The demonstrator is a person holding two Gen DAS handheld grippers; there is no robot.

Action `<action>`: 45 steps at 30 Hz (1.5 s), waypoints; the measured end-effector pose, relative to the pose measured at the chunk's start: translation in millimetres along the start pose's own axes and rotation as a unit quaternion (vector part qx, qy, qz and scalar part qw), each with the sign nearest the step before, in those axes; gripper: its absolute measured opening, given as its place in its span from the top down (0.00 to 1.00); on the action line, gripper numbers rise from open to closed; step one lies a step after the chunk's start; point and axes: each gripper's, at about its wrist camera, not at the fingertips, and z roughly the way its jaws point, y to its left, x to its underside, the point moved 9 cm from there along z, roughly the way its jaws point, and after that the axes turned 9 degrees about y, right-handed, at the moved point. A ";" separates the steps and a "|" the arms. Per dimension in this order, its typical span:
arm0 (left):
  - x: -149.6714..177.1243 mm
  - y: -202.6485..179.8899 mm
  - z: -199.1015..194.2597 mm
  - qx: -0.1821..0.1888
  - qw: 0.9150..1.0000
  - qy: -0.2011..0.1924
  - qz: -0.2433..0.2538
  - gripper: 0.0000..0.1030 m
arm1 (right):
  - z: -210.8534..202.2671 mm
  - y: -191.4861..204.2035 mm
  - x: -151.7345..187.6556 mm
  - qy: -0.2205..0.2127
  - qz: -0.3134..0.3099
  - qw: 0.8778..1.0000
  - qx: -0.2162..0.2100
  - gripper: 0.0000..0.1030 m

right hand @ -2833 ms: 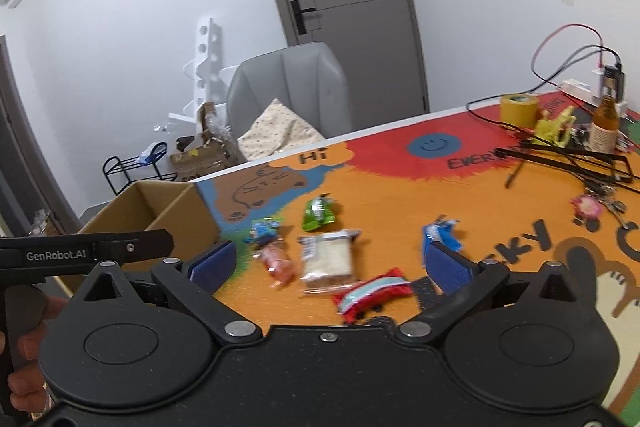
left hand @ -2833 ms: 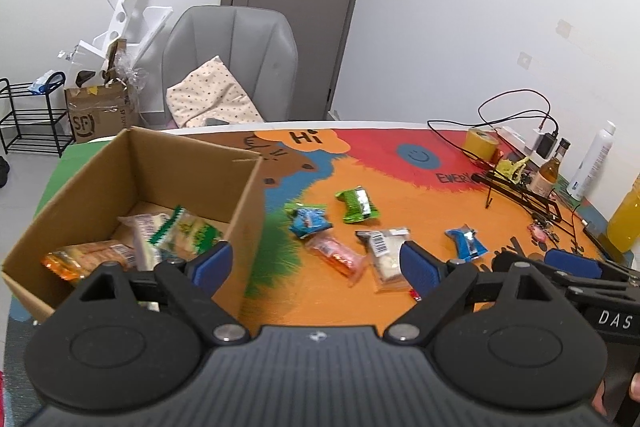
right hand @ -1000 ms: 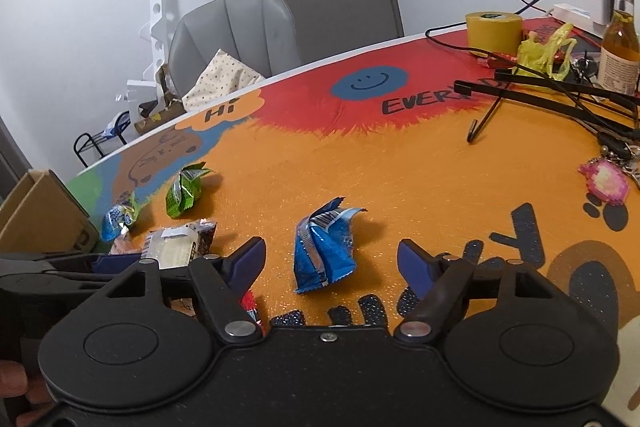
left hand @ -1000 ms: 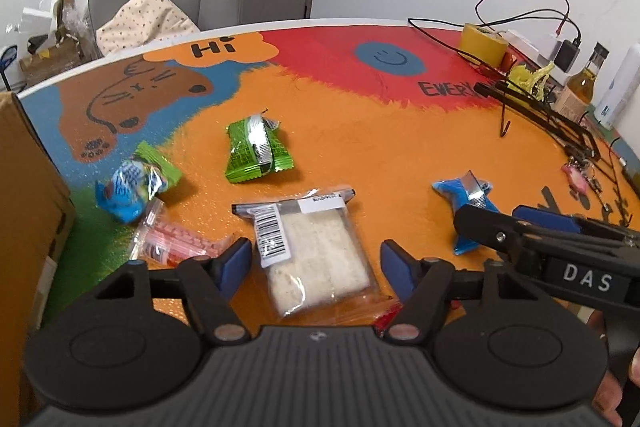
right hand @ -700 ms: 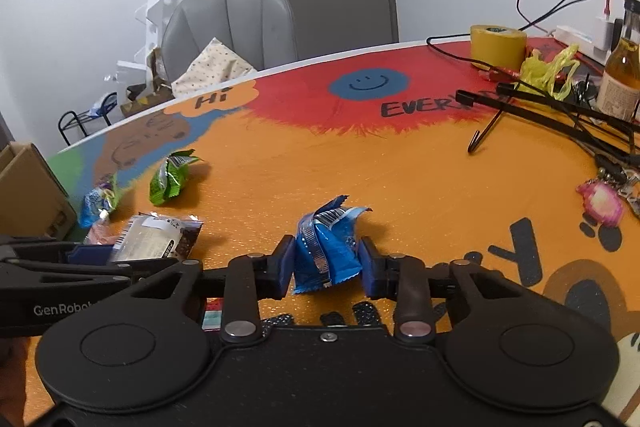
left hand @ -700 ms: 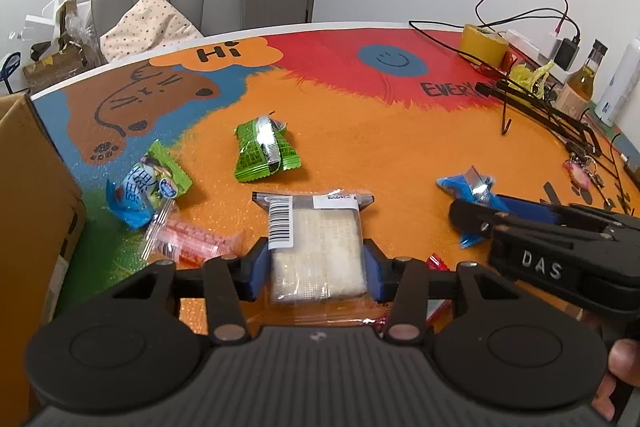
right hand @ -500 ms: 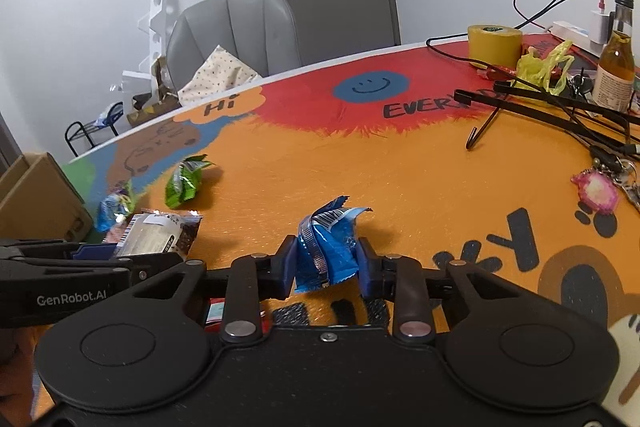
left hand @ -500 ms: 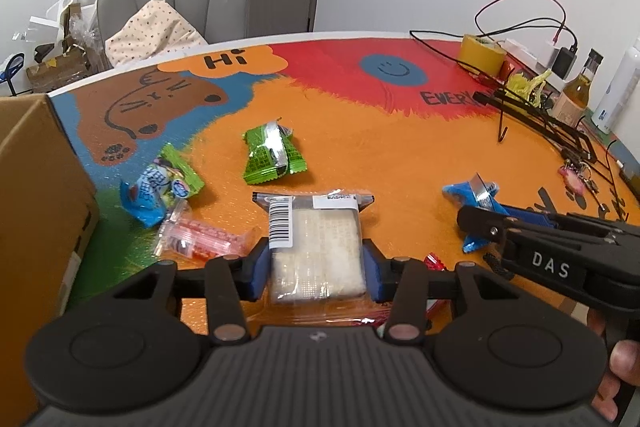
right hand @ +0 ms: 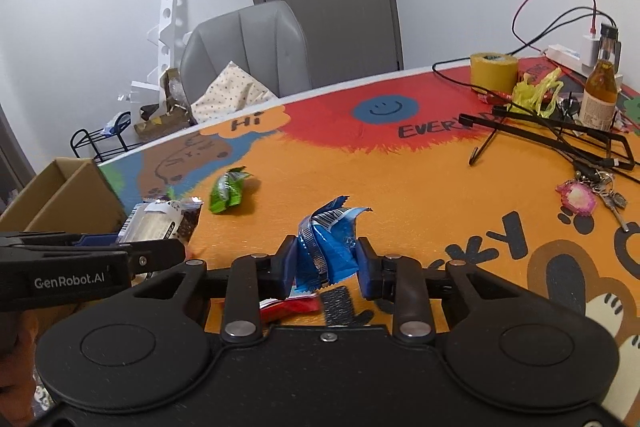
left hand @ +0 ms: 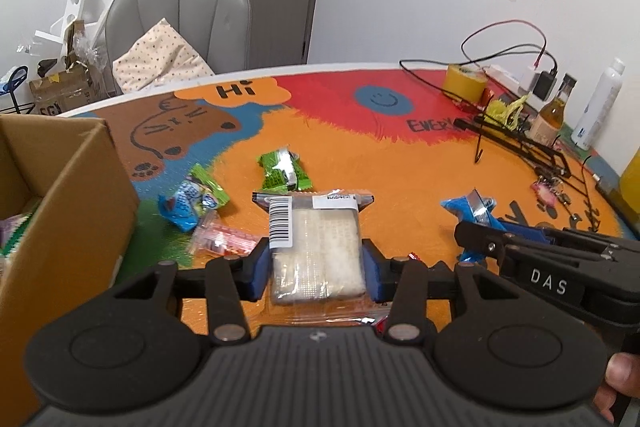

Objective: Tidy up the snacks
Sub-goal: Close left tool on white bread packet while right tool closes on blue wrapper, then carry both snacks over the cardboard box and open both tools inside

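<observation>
The left tongs [left hand: 316, 269] are closed on a clear-wrapped pale cake packet [left hand: 316, 247], blue pads pressed against both its sides, its barcode label facing up and its far end sticking out past the tips. The right tongs [right hand: 326, 263] are clamped on a crumpled blue snack wrapper [right hand: 330, 245], pinched between both pads with its torn top flaring above them.

Just below the right tongs, a red wrapper [right hand: 288, 307] lies on the worktop [right hand: 400, 195], partly hidden by the tool body. Just left of the left tongs' tips lies a pink-and-clear candy packet [left hand: 222, 239], and beyond that a blue-and-green sweet bag [left hand: 192, 197]. Straight ahead of the left tongs, past the cake packet, sits a green snack pouch [left hand: 282, 175]; in the right wrist view it lies ahead and to the left.

To the far left of the left tongs stands an open cardboard box [left hand: 80, 195], with some packets showing inside at its lower edge. The two tools are near each other, each visible at the edge of the other's view.

Far ahead and right of both tongs are a roll of yellow tape [right hand: 494, 71], a black wire rack [right hand: 560, 135], a brown glass bottle [right hand: 600, 91], a keyring with a pink charm [right hand: 578, 197] and red and black cables [right hand: 552, 15]. Beyond the worktop's far edge stands a grey chair [left hand: 184, 23] holding a dotted cushion [left hand: 160, 63].
</observation>
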 end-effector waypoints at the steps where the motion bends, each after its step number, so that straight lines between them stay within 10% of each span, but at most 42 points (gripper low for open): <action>1: 0.1 1.8 -4.2 0.001 1.000 -0.003 -0.001 0.56 | -2.6 2.0 -0.1 -0.002 0.000 1.000 0.001 0.72; 45: 10.3 80.5 -119.4 -0.009 0.996 -0.082 -0.030 0.56 | -51.4 106.6 -6.3 -0.049 -0.051 0.997 -0.038 0.72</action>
